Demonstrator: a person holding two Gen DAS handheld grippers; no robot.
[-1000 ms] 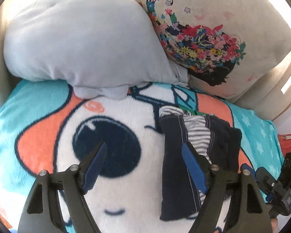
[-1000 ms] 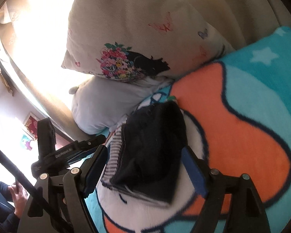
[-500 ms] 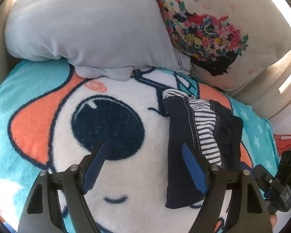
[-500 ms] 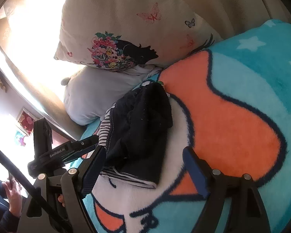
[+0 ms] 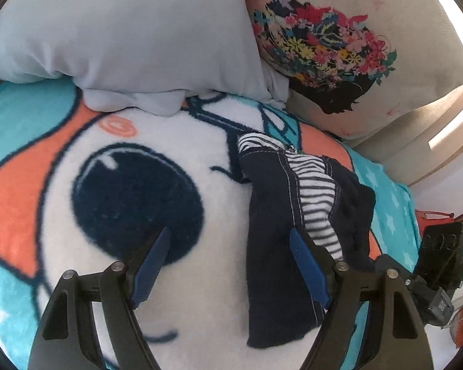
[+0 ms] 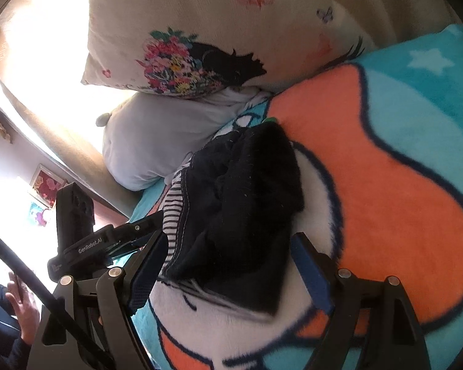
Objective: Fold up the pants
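The dark navy pants (image 5: 277, 246) with a striped lining lie folded in a compact bundle on the cartoon blanket (image 5: 200, 141); they also show in the right wrist view (image 6: 247, 203). My left gripper (image 5: 228, 262) is open and empty, its right finger at the bundle's left part. My right gripper (image 6: 228, 268) is open and empty, its fingers straddling the bundle's near end. The left gripper's body (image 6: 77, 234) shows at the left of the right wrist view.
A grey pillow (image 5: 123, 34) and a floral cream pillow (image 5: 339, 40) lean on the beige sofa back behind the blanket. A person's hand (image 6: 21, 305) is at the lower left of the right wrist view. A red object (image 5: 432, 215) lies beyond the blanket's right edge.
Both grippers have moved forward toward the bundle, staying open. The right gripper now straddles the bundle's near end. The pants have not moved.
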